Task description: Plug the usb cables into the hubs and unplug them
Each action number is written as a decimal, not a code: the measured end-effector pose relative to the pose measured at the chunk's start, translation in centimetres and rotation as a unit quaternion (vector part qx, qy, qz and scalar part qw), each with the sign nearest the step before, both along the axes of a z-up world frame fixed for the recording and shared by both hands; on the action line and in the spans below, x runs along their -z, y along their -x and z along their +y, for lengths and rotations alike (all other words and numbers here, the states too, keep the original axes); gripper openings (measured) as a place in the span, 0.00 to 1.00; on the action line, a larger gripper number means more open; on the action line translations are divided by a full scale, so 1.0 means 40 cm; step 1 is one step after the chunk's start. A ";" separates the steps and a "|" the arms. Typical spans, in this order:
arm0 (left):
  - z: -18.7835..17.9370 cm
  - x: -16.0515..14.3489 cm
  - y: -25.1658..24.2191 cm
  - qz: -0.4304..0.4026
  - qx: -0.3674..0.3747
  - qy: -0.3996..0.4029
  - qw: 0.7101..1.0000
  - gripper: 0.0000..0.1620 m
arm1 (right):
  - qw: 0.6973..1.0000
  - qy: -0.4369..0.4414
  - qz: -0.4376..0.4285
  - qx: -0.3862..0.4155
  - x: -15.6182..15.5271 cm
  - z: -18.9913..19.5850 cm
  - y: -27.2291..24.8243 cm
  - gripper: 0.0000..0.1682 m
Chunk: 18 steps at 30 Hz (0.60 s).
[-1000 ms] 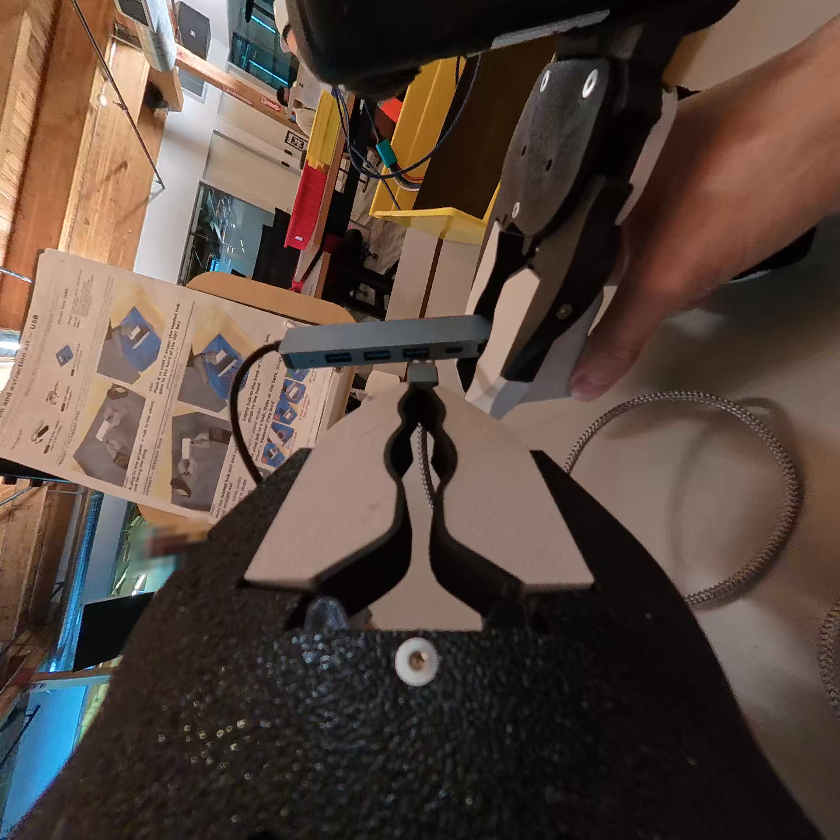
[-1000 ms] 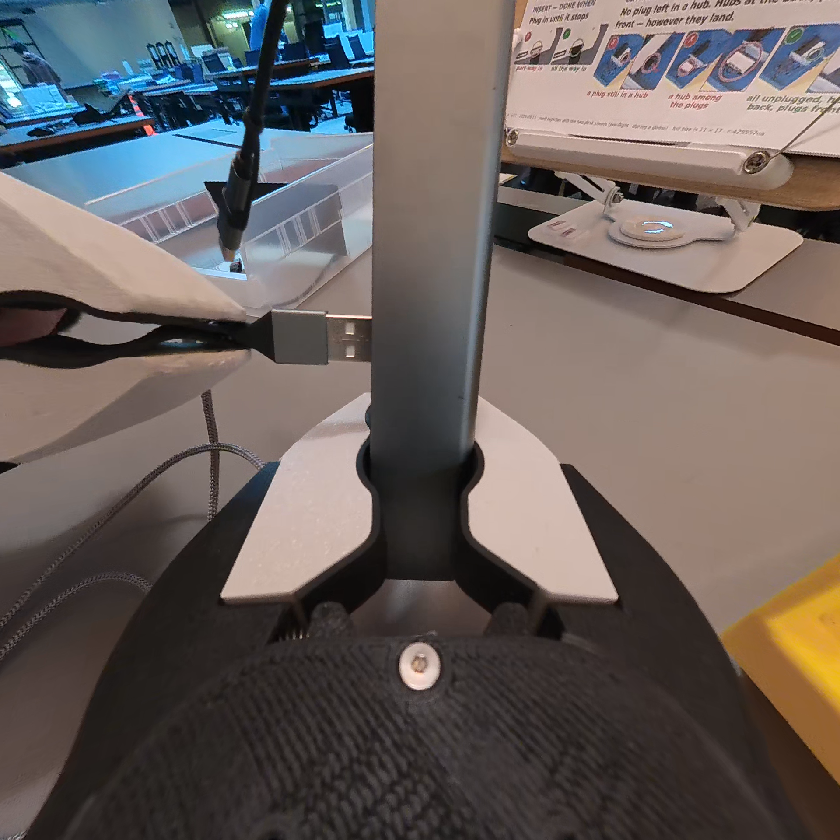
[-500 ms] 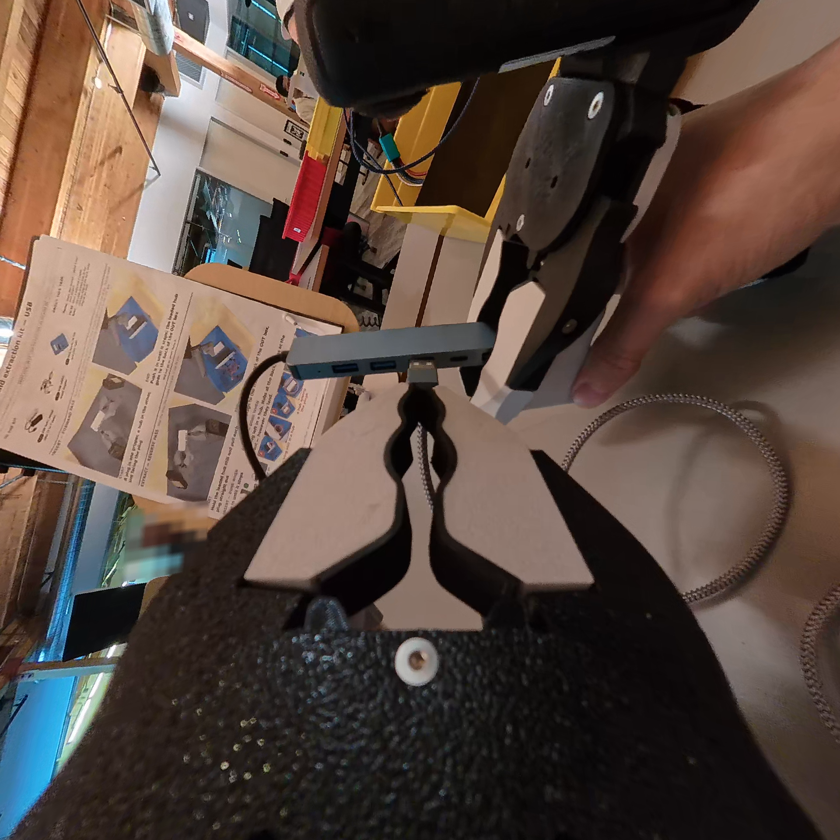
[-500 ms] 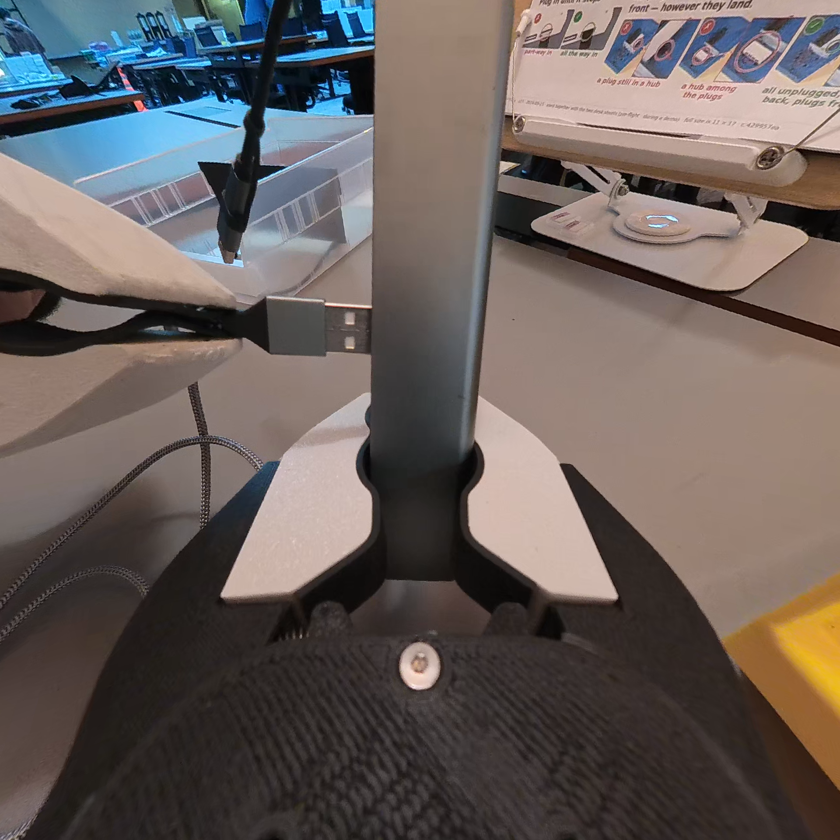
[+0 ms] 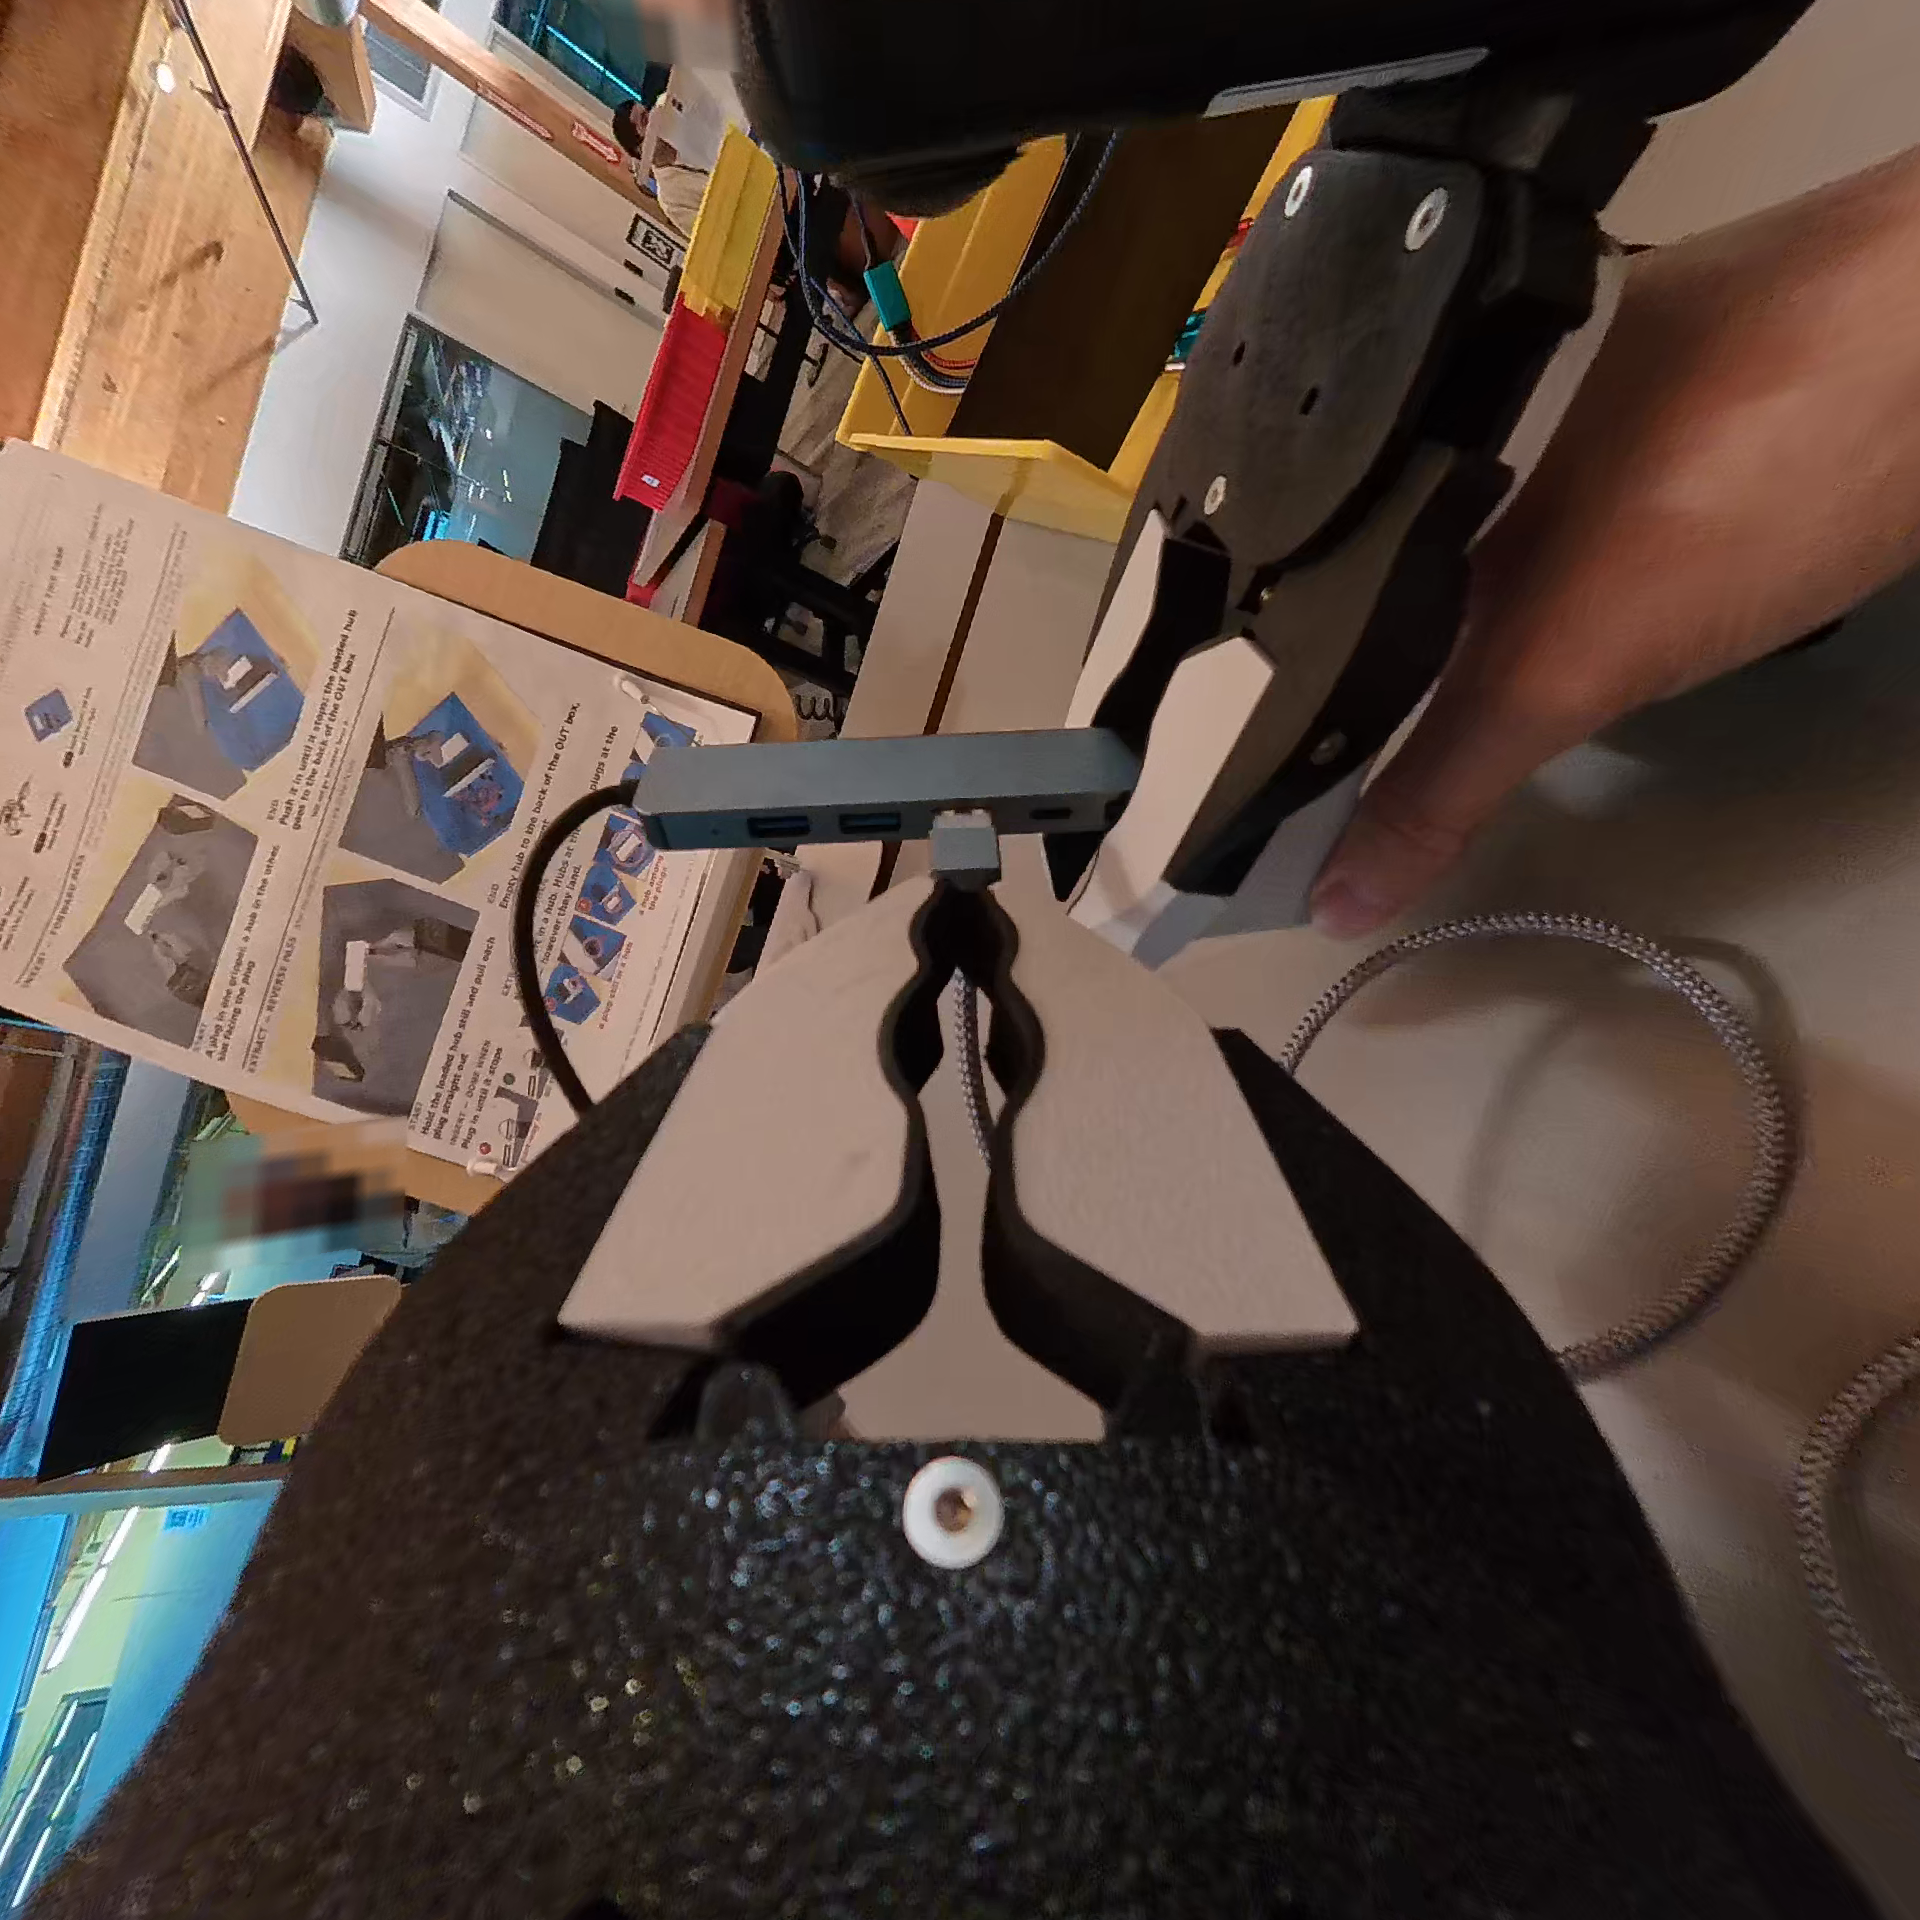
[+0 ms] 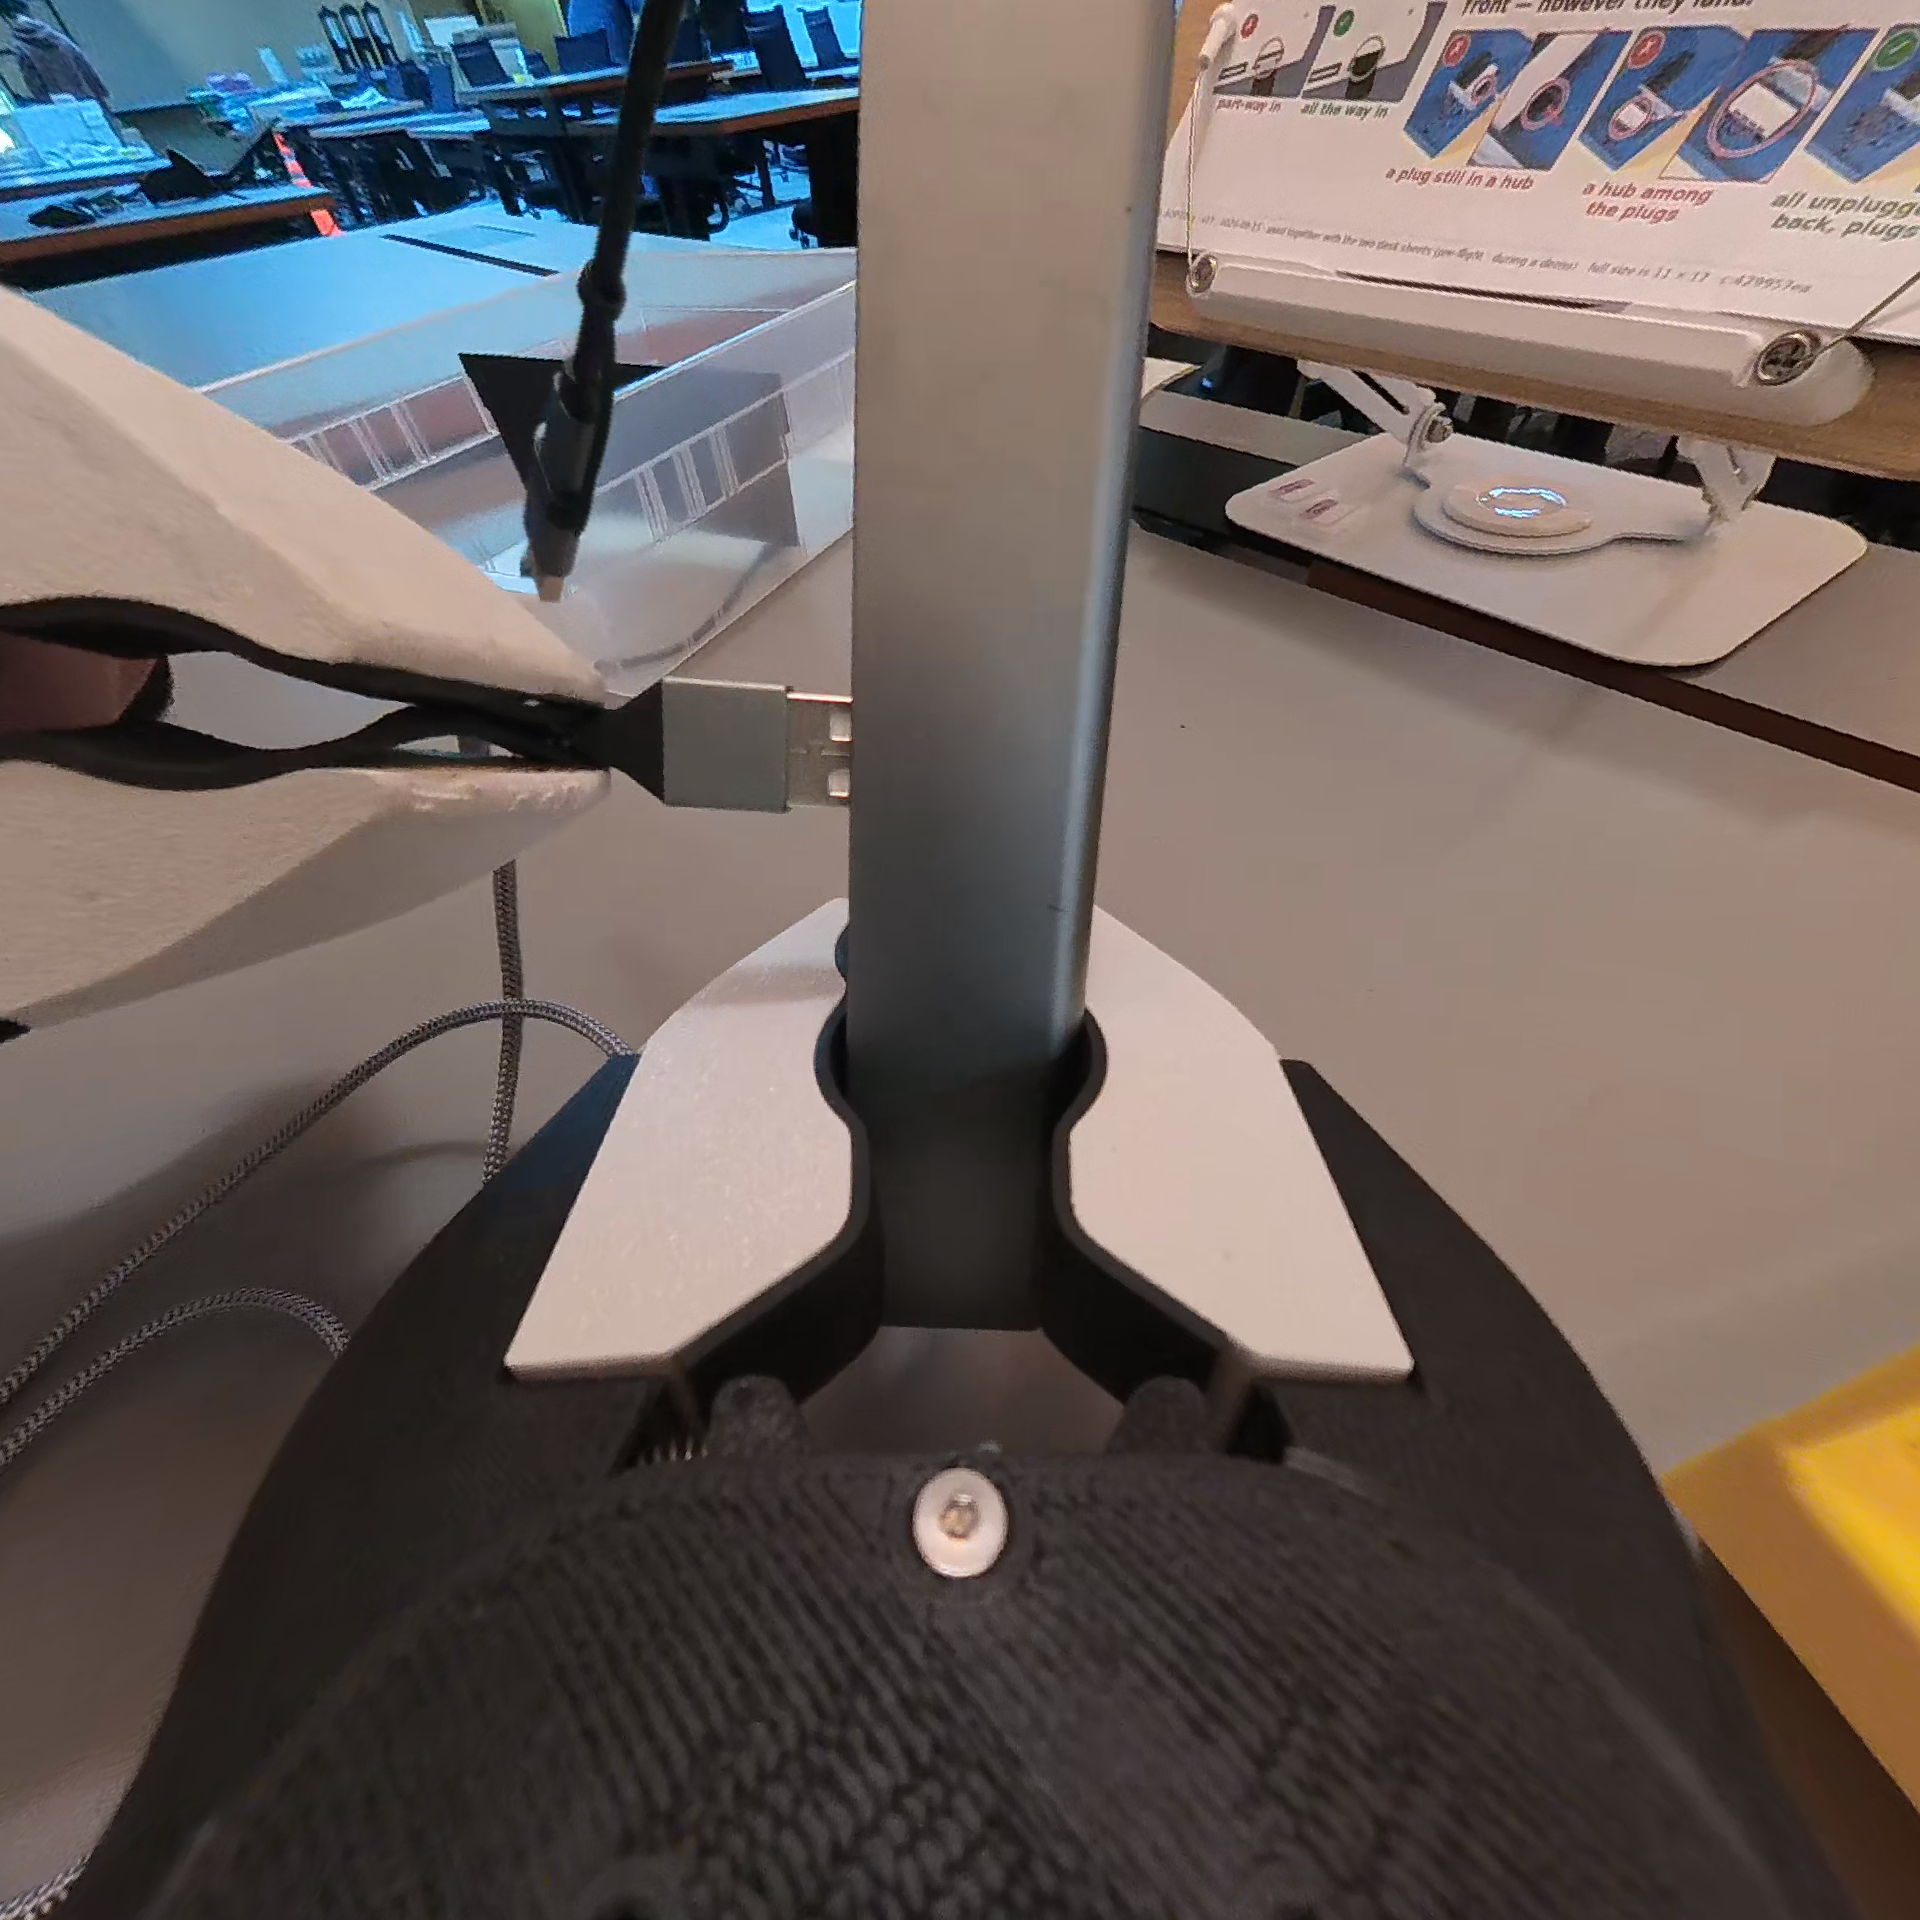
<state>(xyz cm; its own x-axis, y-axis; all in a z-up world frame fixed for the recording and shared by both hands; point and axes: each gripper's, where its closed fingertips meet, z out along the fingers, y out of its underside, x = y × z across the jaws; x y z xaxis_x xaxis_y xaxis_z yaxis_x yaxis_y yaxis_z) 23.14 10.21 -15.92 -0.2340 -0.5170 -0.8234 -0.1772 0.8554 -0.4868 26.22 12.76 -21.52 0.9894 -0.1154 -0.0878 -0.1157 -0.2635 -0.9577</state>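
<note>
Pinching a braided grey cable [image 5: 1704, 1091] behind its boxy metal plug [image 5: 966, 847], the left gripper [image 5: 961, 935] jaws hold it partway into the slim aluminium hub [image 5: 883, 774], itself clamped endwise by the right gripper [image 6: 966, 1039] above the smooth tabletop [image 6: 1455, 935].

Left gripper [image 5: 964, 914] is pinched tight, fingertips nearly meeting, pointing straight across at the right one. Right gripper [image 6: 966, 1029] is clamped too, fingers [image 6: 727, 1164] parted only slightly, a bare hand [image 5: 1621, 582] wrapped behind it, above the worktop.
</note>
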 end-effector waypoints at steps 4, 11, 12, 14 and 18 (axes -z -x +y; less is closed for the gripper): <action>-0.002 0.001 -0.001 -0.003 0.002 -0.013 1.000 0.01 | 1.000 0.000 -0.002 -0.012 0.000 0.002 0.009 0.20; -0.004 0.000 0.003 -0.006 0.009 -0.022 1.000 0.01 | 1.000 0.007 -0.008 -0.018 0.004 0.003 0.018 0.20; -0.004 0.000 0.004 -0.007 0.010 -0.024 1.000 0.01 | 1.000 0.008 -0.013 -0.016 0.004 0.003 0.018 0.20; -0.004 0.001 0.006 -0.008 0.011 -0.033 0.999 0.01 | 0.999 0.017 -0.018 -0.021 0.010 0.004 0.025 0.20; 0.011 0.010 0.001 0.006 0.003 -0.046 0.999 0.02 | 0.999 0.017 -0.025 -0.010 0.009 0.002 0.021 0.20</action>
